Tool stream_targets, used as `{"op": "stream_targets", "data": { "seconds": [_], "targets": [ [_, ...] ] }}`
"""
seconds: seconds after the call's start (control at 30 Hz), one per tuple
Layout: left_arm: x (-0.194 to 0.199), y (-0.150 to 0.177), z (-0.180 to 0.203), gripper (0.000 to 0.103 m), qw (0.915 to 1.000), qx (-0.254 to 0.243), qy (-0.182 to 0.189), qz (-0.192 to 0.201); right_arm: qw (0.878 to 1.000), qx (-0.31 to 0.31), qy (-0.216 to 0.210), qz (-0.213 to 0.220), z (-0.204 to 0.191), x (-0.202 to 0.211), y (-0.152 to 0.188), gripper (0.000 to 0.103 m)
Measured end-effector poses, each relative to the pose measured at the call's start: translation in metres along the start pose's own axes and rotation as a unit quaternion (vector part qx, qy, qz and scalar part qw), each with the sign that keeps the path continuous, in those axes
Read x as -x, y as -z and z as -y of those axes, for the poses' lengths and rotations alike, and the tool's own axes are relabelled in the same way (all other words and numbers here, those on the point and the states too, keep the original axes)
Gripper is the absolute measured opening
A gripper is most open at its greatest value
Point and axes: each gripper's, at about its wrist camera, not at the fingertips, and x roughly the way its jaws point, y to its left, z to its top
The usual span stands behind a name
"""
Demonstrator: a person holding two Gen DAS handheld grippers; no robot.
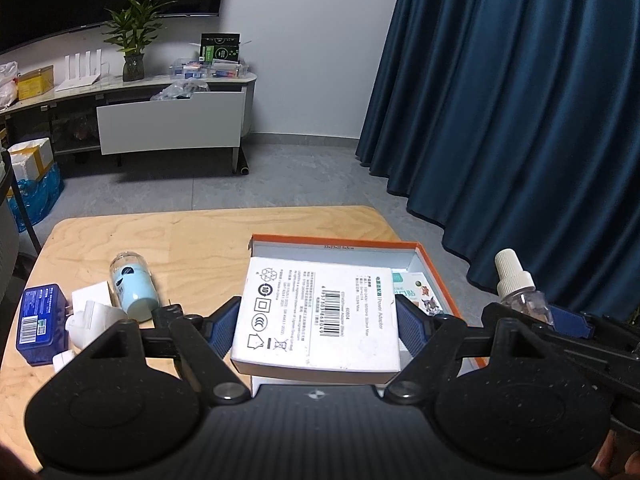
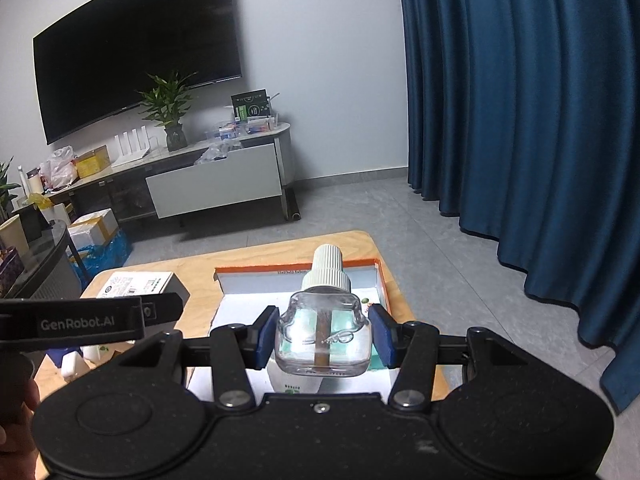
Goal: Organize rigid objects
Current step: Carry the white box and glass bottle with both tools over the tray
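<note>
Tray [image 1: 438,270] holds one card; left tongs [image 1: 316,322] pinch a white box [image 1: 320,312], right tongs [image 2: 324,334] pinch a bottle [image 2: 322,332]. Four things wait on the table [image 1: 192,240].

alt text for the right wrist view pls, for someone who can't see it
The right tool grips a clear glass bottle with a white ribbed cap, held above an open orange-rimmed box on a wooden table. The left tool's arm crosses at left; behind are a wall television, a plant and blue curtains.
</note>
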Motion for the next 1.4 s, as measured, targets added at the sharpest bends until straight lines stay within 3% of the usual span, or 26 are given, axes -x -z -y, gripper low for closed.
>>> {"op": "stream_targets", "data": {
  "seconds": [0.67,1.4],
  "targets": [
    [-0.021,-0.01,0.0,0.08,0.9999,0.0,-0.007,-0.008,1.0,0.005,-0.005,-0.006,-0.005,-0.028,-0.016,0.06],
    [-0.068,-0.016,-0.003,0.08,0.9989,0.006,-0.007,-0.046,0.999,0.008,-0.003,-0.054,0.005,-0.084,-0.02,0.06]
  ]
}}
